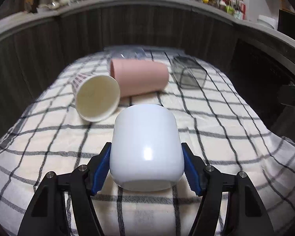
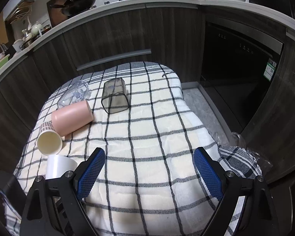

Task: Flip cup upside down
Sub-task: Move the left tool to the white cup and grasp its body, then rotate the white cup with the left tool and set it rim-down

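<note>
My left gripper (image 1: 146,167) is shut on a white cup (image 1: 146,147), its blue pads pressed on both sides of the cup, which lies on its side over the checked cloth (image 1: 216,137). The white cup also shows at the lower left of the right wrist view (image 2: 58,166). My right gripper (image 2: 149,169) is open and empty above the middle of the cloth (image 2: 147,127). A paper cup (image 1: 97,98), a pink cup (image 1: 141,78) and a smoky clear square cup (image 1: 189,72) lie on their sides further back.
A clear glass cup (image 2: 74,95) lies at the back left of the cloth beside the pink cup (image 2: 71,118). Dark cabinet fronts (image 2: 127,35) stand behind the table. A dishwasher (image 2: 236,59) stands at the right. The table drops off at the right edge.
</note>
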Demonstrator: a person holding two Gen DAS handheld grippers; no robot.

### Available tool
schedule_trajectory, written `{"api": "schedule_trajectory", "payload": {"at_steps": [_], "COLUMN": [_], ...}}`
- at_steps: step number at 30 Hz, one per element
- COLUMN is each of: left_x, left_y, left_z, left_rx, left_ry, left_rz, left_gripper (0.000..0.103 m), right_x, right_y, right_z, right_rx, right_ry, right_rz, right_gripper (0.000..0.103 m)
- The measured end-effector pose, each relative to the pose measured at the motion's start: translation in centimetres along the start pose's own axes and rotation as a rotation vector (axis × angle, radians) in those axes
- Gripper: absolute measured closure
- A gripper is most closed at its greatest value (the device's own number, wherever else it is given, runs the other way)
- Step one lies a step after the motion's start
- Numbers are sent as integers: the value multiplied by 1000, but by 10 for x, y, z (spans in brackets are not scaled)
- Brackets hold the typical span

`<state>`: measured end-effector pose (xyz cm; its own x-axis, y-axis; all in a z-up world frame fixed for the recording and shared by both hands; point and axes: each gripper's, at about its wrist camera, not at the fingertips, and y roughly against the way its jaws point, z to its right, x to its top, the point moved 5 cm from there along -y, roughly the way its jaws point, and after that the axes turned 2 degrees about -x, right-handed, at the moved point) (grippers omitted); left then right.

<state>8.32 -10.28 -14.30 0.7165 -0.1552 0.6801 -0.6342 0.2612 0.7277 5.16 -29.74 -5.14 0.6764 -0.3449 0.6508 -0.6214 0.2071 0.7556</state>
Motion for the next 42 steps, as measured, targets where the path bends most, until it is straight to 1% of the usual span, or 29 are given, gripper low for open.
{"api": "schedule_trajectory", "payload": {"at_steps": [2,4,5,8,9,10,11,12,15,21,23,26,28,31,34,35,38,40,42], "left_x": [5,12,15,26,30,31,33,36,43,62,64,68,70,71,75,76,86,90,104], "left_y": [1,2,2,-5,-8,-10,-12,-14,-16,-33,-43,-61,-73,-87,-97,-99,-108,-109,-113], "left_z": [-2,-5,-5,-4,-3,-4,-4,-3,-3,12,17,19,18,21,27,28,35,36,41], "left_rx": [-13,5,-2,4,-3,-3,-4,-22,-31,-33,-21,30,57,67,66,64,77,74,67], "left_ry": [-4,-32,-39,-104,-123,-137,-152,-151,-144,-197,-225,-273,-280,-291,-317,-319,-356,-355,-359], "left_rz": [-70,-138,-169,-324,-400,-443,-504,-581,-735,-946,-995,-1028,-1043,-1067,-1069,-1067,-1025,-1007,-993], "left_gripper": [36,36,36,36,36,36,36,36,36,36,36,36,36,36,36,36,36,36,34], "right_x": [1,4,6,12,16,17,21,24,34,48,54,63,67,67,64,63,59,56,54], "right_y": [3,7,7,4,2,0,-1,-2,-6,-21,-28,-41,-50,-68,-82,-85,-95,-101,-102], "right_z": [-1,-1,-1,-2,-3,-4,-5,-6,-7,0,3,9,13,21,26,28,29,28,28], "right_rx": [12,32,42,74,91,103,119,134,172,219,226,223,223,221,217,215,217,216,220], "right_ry": [-9,-26,-37,-75,-100,-114,-131,-151,-204,-306,-334,-361,-379,-419,-436,-438,-448,-443,-445], "right_rz": [-1,-7,-12,-50,-74,-85,-97,-107,-124,-152,-161,-168,-172,-195,-217,-221,-241,-254,-261], "right_gripper": [11,11,11,11,11,11,11,11,11,11,11,11,11,11,11,11,11,11,11]}}
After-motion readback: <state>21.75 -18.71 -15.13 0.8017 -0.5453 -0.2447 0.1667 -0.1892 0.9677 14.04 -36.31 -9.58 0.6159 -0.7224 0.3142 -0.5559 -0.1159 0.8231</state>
